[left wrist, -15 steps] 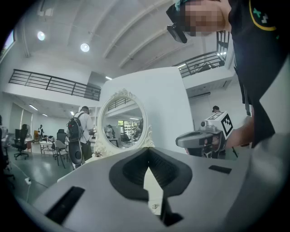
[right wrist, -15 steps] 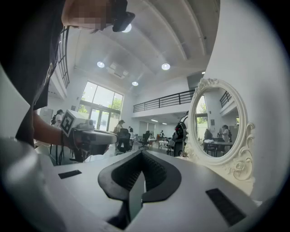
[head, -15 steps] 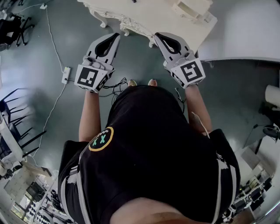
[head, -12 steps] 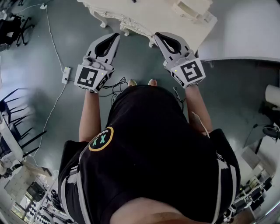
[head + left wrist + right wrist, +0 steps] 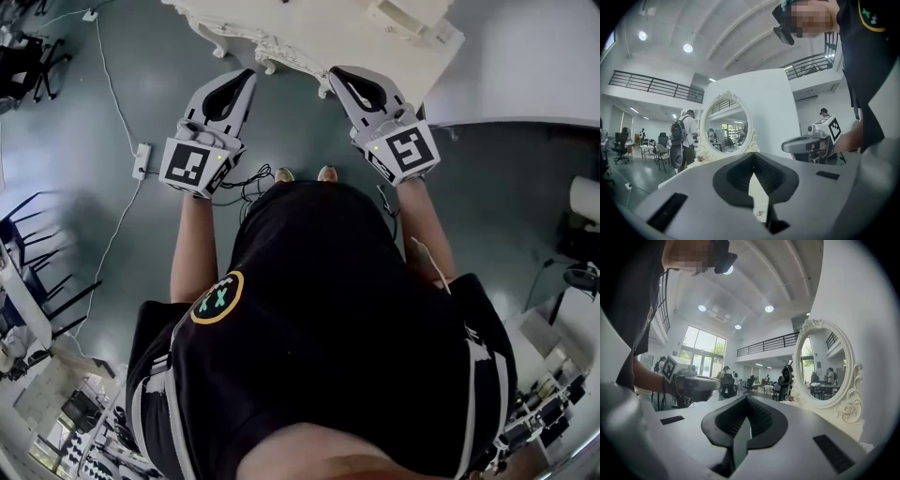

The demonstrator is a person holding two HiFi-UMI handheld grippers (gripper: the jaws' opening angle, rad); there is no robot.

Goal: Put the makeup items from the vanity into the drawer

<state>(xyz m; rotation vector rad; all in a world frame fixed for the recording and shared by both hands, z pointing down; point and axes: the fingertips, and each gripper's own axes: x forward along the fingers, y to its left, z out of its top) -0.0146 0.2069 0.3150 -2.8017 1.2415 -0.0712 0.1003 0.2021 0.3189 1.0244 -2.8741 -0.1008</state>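
Right hand-held gripper (image 5: 336,74) higher, by ornate cream vanity (image 5: 314,33)

The vanity (image 5: 309,37) stands ahead of the person (image 5: 319,309), its near edge just beyond the left gripper (image 5: 247,77) and right gripper (image 5: 336,75). They are side by side above the floor (image 5: 291,122). The mirror (image 5: 725,123) stands upright on the vanity, with a wall panel (image 5: 773,108) behind it. A power strip (image 5: 141,159) lies on the floor left of the left gripper.
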